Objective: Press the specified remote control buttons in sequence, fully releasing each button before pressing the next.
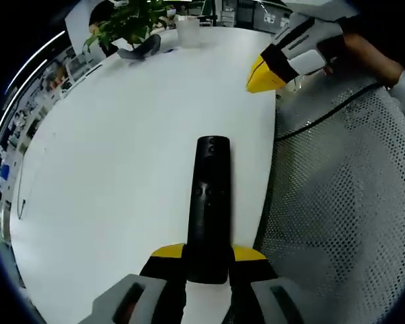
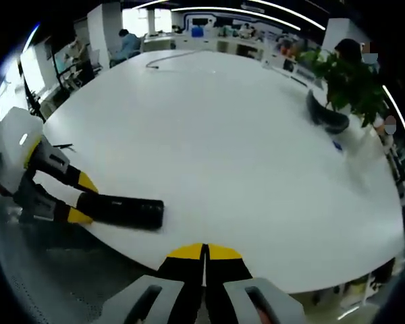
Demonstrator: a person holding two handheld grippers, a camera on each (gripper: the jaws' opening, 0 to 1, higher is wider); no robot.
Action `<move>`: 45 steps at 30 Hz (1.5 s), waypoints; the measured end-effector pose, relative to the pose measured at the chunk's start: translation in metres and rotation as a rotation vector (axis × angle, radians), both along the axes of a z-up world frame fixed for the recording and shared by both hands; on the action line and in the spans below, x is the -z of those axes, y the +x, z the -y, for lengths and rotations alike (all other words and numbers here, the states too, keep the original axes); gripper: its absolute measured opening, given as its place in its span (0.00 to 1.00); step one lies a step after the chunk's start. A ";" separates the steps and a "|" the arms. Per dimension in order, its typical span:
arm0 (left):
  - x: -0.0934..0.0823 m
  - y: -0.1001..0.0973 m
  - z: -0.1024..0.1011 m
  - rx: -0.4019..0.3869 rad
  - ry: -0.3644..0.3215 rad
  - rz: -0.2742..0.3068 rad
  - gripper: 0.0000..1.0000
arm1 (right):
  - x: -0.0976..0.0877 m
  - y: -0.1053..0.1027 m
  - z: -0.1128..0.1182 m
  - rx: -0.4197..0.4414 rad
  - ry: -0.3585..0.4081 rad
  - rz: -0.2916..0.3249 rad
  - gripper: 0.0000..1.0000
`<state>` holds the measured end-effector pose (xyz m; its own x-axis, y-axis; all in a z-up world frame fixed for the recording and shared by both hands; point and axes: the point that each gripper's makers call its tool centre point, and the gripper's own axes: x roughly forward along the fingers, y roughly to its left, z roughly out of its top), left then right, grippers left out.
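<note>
Near the counter edge closest to the person, a black remote control lies lengthwise with its near end clamped between the yellow-tipped jaws of the left claw, its far end reaching out over the white top; in the right gripper view the same remote control juts from that left claw just inside the edge. The right claw is clenched on nothing, its two tips pressed together, and it hangs off the counter's edge, apart from the remote; in the left gripper view it shows as the right claw held in a person's hand beyond the edge, above a grey mesh surface crossed by a black cable. Judging from this, the remote is steadied for pressing but no button is under contact now, so the press sequence, or at least the next press, is left to do; how many presses are done cannot be told. Its small buttons are barely readable. Toward the far edge stand a potted plant, a dark curved object and a white cup, all well apart from the remote. Nothing lies between the right claw and the remote.
</note>
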<state>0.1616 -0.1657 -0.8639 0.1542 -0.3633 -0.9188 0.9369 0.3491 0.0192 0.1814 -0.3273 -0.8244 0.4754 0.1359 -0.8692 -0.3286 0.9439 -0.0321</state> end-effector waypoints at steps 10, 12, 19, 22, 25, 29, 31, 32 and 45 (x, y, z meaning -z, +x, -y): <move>0.000 -0.010 0.003 -0.041 -0.046 0.017 0.22 | -0.007 0.000 -0.014 -0.010 0.117 -0.020 0.00; 0.000 -0.010 0.005 -0.059 -0.062 0.017 0.22 | -0.012 0.001 -0.019 0.008 0.192 -0.037 0.00; -0.001 -0.009 0.009 -0.086 -0.100 0.040 0.22 | -0.020 0.016 -0.061 0.034 0.454 -0.156 0.00; -0.001 -0.008 0.009 -0.101 -0.123 0.042 0.23 | -0.001 0.021 -0.068 0.048 0.453 -0.228 0.00; -0.001 -0.007 0.010 -0.099 -0.139 0.039 0.23 | 0.010 0.023 -0.071 0.063 0.468 -0.256 0.00; 0.000 -0.007 0.011 -0.090 -0.154 0.044 0.23 | 0.017 0.022 -0.070 0.080 0.507 -0.256 0.00; 0.000 -0.007 0.010 -0.079 -0.179 0.055 0.23 | 0.027 0.011 -0.069 0.065 0.510 -0.305 0.00; 0.000 -0.007 0.010 -0.078 -0.192 0.059 0.23 | 0.029 0.008 -0.069 0.063 0.514 -0.305 0.00; -0.001 -0.006 0.011 -0.064 -0.252 0.075 0.24 | 0.027 0.019 -0.065 0.149 0.563 -0.295 0.00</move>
